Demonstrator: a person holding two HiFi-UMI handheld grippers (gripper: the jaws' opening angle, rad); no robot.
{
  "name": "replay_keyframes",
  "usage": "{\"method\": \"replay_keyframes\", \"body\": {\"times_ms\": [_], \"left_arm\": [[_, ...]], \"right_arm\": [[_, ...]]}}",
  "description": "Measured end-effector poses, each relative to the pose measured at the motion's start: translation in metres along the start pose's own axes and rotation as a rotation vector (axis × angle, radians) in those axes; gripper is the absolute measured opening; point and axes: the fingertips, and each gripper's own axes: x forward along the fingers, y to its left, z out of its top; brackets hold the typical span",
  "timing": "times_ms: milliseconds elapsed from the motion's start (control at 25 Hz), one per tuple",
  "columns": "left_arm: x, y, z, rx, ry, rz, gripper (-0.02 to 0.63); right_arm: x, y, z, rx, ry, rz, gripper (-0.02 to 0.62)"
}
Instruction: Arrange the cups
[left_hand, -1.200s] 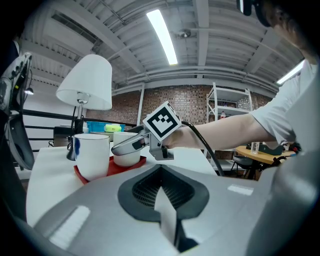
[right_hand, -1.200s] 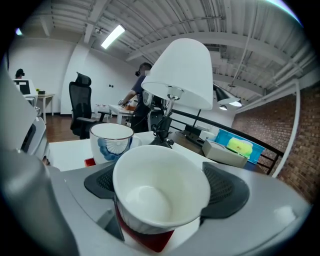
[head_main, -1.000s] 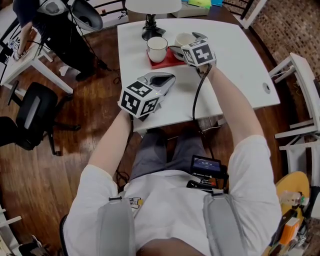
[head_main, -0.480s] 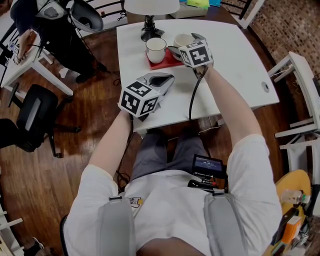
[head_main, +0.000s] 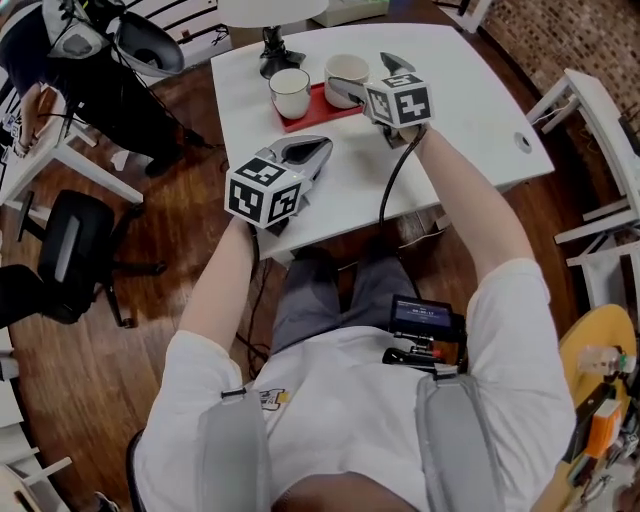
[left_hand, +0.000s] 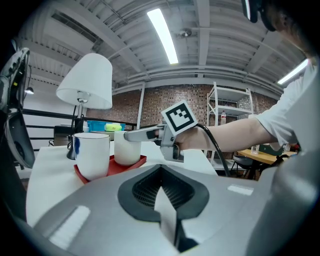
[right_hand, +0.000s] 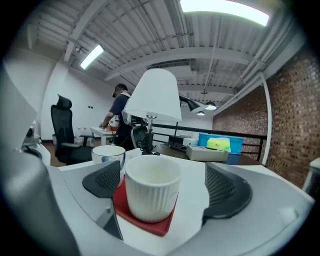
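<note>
Two white cups stand on a red tray (head_main: 322, 110) on the white table (head_main: 470, 110). The smooth cup (head_main: 290, 92) is on the left and the ribbed cup (head_main: 346, 72) on the right. My right gripper (head_main: 368, 78) is open, with the ribbed cup (right_hand: 151, 192) standing in the gap between its jaws; neither pad touches it. The smooth cup (right_hand: 107, 154) shows behind its left jaw. My left gripper (head_main: 318, 150) rests shut and empty near the table's front left, pointing at the tray (left_hand: 135, 161). From there I see the smooth cup (left_hand: 91, 154), the ribbed cup (left_hand: 126, 147) and my right gripper (left_hand: 142, 134).
A white lamp (head_main: 272, 45) stands just behind the tray. A cable hole (head_main: 522, 142) lies at the table's right. White chairs (head_main: 600, 120) stand to the right, a black office chair (head_main: 60, 250) to the left, and a person in dark clothes (right_hand: 119, 112) works at a far desk.
My right gripper has drawn back a little from the ribbed cup and risen slightly, jaws still apart. Both cups and the left gripper have stayed put; the head view shifted.
</note>
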Motion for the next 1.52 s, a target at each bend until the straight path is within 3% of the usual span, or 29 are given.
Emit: {"method": "replay_keyframes", "body": {"times_ms": [120, 280, 640, 760, 840, 1120, 1520], "left_arm": [[0.0, 0.001, 0.002, 0.003, -0.009, 0.006, 0.0], [0.0, 0.001, 0.002, 0.0, -0.01, 0.013, 0.0], [0.006, -0.007, 0.006, 0.0, -0.012, 0.04, 0.0], [0.006, -0.002, 0.006, -0.005, -0.015, 0.052, 0.0], [0.005, 0.001, 0.005, -0.01, -0.017, 0.061, 0.0], [0.002, 0.009, 0.006, -0.012, -0.039, 0.11, 0.0], [0.0, 0.011, 0.014, -0.005, -0.058, 0.143, 0.0]], "right_arm": [[-0.026, -0.011, -0.006, 0.103, -0.018, 0.032, 0.47], [-0.059, -0.015, -0.028, 0.138, 0.002, 0.045, 0.369], [-0.127, -0.005, -0.068, 0.037, 0.028, 0.061, 0.168], [-0.135, -0.005, -0.07, 0.024, -0.008, 0.036, 0.041], [-0.136, -0.002, -0.069, 0.026, -0.028, 0.035, 0.002], [-0.134, 0.004, -0.075, 0.198, -0.064, 0.103, 0.0], [-0.133, 0.002, -0.07, 0.203, -0.055, 0.093, 0.0]]}}
